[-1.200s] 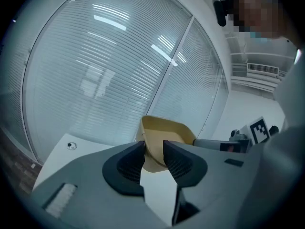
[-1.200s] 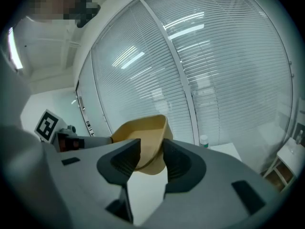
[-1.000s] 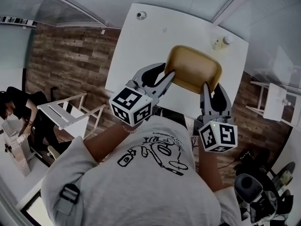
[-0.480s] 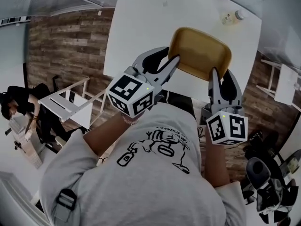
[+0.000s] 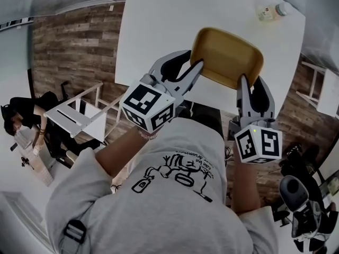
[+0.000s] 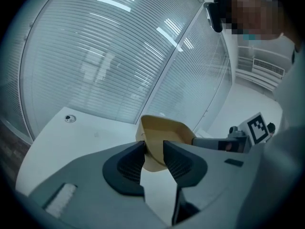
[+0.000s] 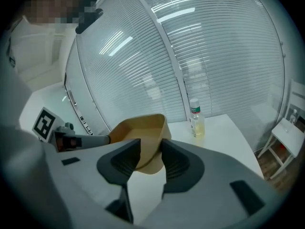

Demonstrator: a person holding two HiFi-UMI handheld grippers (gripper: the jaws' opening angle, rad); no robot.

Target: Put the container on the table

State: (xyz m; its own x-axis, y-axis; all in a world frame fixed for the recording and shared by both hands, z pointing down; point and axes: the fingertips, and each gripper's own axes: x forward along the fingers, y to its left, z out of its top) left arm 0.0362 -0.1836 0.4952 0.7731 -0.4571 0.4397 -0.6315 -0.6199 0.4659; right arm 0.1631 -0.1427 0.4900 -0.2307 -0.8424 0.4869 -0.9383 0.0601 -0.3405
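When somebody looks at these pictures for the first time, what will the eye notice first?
First, the yellow-brown container held over the white table, with the left gripper and the right gripper each clamped on its rim at opposite sides. Then the small bottle standing near the table's far right corner.

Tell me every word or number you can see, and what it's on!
Shirt print: small letters above a drawing, too blurred to read.
Bottle label: green and white, too small to read.
Left marker cube and right marker cube: black-and-white square patterns, no words.
Container: no writing shows.
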